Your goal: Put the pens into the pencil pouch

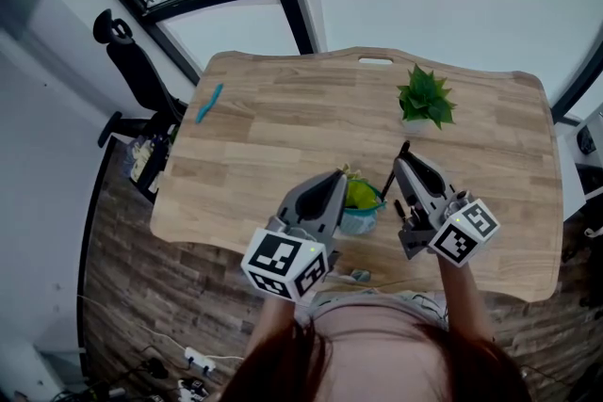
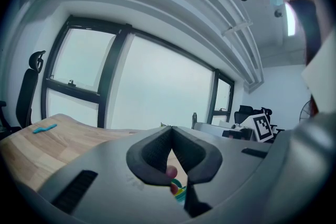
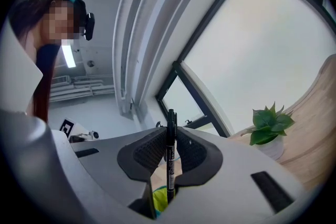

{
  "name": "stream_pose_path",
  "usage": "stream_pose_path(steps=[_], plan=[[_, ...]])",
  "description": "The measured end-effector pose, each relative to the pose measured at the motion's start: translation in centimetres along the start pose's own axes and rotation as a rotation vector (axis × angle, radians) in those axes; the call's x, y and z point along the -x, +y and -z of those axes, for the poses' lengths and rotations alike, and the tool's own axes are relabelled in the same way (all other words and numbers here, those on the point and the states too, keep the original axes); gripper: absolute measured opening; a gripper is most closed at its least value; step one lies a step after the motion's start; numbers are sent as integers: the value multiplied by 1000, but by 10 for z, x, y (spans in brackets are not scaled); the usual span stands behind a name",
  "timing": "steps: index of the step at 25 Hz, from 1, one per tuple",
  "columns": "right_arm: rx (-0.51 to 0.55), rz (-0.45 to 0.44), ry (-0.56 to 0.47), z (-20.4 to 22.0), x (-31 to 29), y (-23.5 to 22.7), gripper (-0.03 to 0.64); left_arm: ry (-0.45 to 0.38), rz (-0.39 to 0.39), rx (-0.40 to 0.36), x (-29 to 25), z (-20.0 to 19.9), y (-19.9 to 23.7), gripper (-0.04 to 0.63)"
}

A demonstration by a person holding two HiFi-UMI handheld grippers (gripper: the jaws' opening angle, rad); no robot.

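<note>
A green and teal pencil pouch (image 1: 362,201) hangs over the near part of the wooden table (image 1: 283,136), between my two grippers. My left gripper (image 1: 343,176) has its jaws together on the pouch's top edge; in the left gripper view the pouch (image 2: 179,192) shows just under the jaws. My right gripper (image 1: 403,159) is shut on a black pen (image 3: 170,157), which stands upright between the pads, its lower end over the pouch (image 3: 159,200). The black pen (image 1: 397,174) is just right of the pouch. A teal pen (image 1: 209,103) lies at the table's far left, also seen as the teal pen (image 2: 44,127).
A small potted plant (image 1: 426,99) stands at the back right of the table, ahead of my right gripper. A black office chair (image 1: 132,71) is beside the table's left edge. A small object (image 1: 360,275) lies at the table's near edge. Windows run behind the table.
</note>
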State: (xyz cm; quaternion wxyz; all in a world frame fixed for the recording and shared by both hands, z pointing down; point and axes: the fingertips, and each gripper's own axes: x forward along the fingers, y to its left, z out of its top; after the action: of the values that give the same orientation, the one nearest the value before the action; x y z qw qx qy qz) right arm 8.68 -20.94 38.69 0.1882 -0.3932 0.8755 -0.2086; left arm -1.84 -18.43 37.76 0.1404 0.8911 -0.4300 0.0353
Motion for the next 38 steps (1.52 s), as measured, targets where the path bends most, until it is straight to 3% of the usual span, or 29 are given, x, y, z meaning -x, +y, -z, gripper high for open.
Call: stream_pose_path(steps=[5, 16, 28, 38], plan=[[12, -41, -3, 10, -11, 12, 52, -2, -1, -3, 3, 0, 0, -2], [80, -82, 99, 52, -30, 22, 52, -10, -45, 17, 13, 2, 14, -2], [199, -105, 290, 96, -31, 28, 52, -14, -81, 46, 24, 8, 26, -2], [223, -81, 391, 116, -25, 20, 52, -4, -67, 47, 22, 10, 22, -2]])
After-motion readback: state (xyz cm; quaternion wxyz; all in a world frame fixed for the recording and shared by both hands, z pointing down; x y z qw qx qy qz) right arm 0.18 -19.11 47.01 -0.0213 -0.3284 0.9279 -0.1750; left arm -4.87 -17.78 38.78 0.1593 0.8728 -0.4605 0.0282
